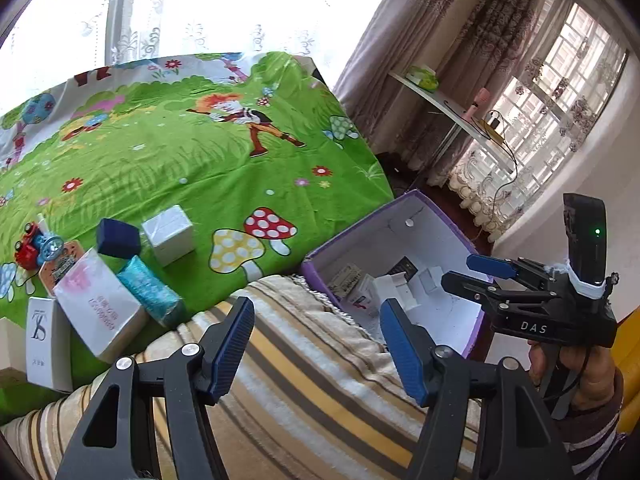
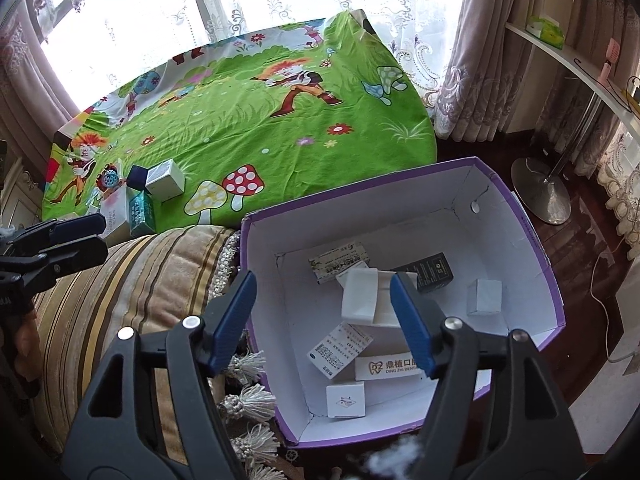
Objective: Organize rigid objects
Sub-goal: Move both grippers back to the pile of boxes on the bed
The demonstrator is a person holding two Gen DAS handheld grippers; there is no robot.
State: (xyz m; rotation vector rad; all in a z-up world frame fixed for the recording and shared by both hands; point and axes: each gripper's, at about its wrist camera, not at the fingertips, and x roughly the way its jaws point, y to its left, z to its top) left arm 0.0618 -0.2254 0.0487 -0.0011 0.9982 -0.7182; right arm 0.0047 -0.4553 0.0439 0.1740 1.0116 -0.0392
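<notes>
A purple cardboard box (image 2: pixel 516 208) with a white inside stands beside the bed and holds several small cartons, among them a white block (image 2: pixel 360 294) and a black carton (image 2: pixel 430 270). My right gripper (image 2: pixel 322 322) is open and empty above the box's near left part. My left gripper (image 1: pixel 316 350) is open and empty over a striped blanket (image 1: pixel 300 380). On the green sheet at the left lie a white cube box (image 1: pixel 168 234), a dark blue box (image 1: pixel 118 237), a teal packet (image 1: pixel 150 292), a pink-white carton (image 1: pixel 100 308) and a red toy (image 1: pixel 28 246).
The purple box also shows in the left wrist view (image 1: pixel 440 216), with my right gripper (image 1: pixel 476 274) over it. A white shelf (image 2: pixel 580 64) and a metal stand base (image 2: pixel 540 190) are at the right. Tassels (image 2: pixel 248 396) hang off the blanket edge.
</notes>
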